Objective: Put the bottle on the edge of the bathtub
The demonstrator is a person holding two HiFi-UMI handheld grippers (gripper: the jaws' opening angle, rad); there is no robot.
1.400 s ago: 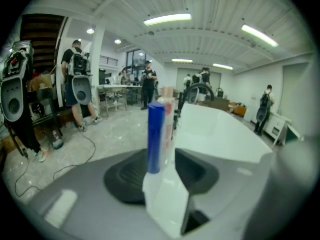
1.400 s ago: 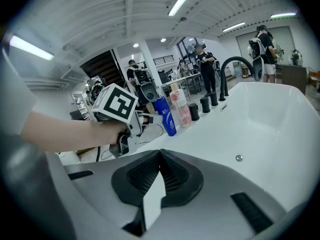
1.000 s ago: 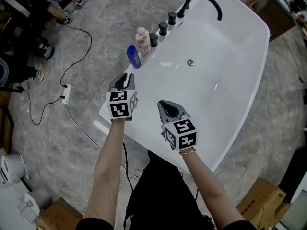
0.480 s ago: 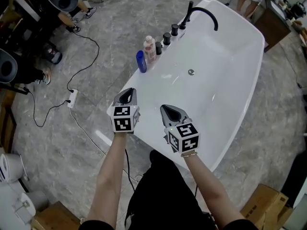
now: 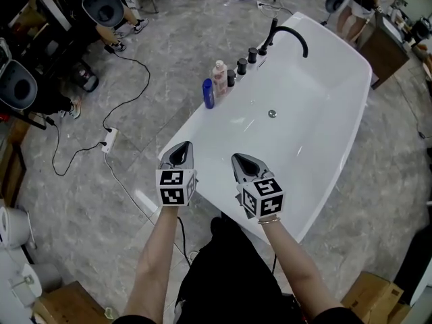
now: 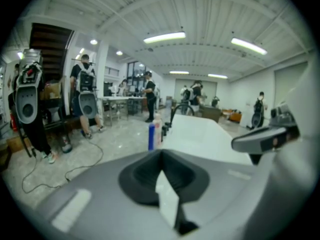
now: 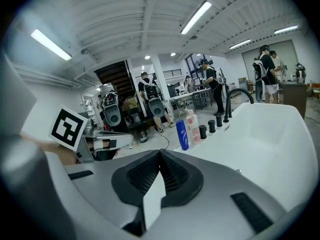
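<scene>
On the left edge of the white bathtub, toward its far end, a blue bottle stood upright with a pink bottle just beside it on the far side. A row of black knobs followed along the same edge, ending at the black arched faucet at the far end. Neither bottle was touched by a gripper; both stood well apart from them.

At the near end of the tub the left gripper hovered over the left rim. Its jaws had just been closing and were clenched together with nothing between them, as its own view showed, where the blue bottle appeared far ahead. The right gripper hung to its right, above the near part of the basin, its jaws likewise pressed together and empty; ahead of it the blue bottle and pink bottle stood side by side on the rim.

A drain sat in the tub floor. On the grey floor to the left lay a white power strip with a black cable.
</scene>
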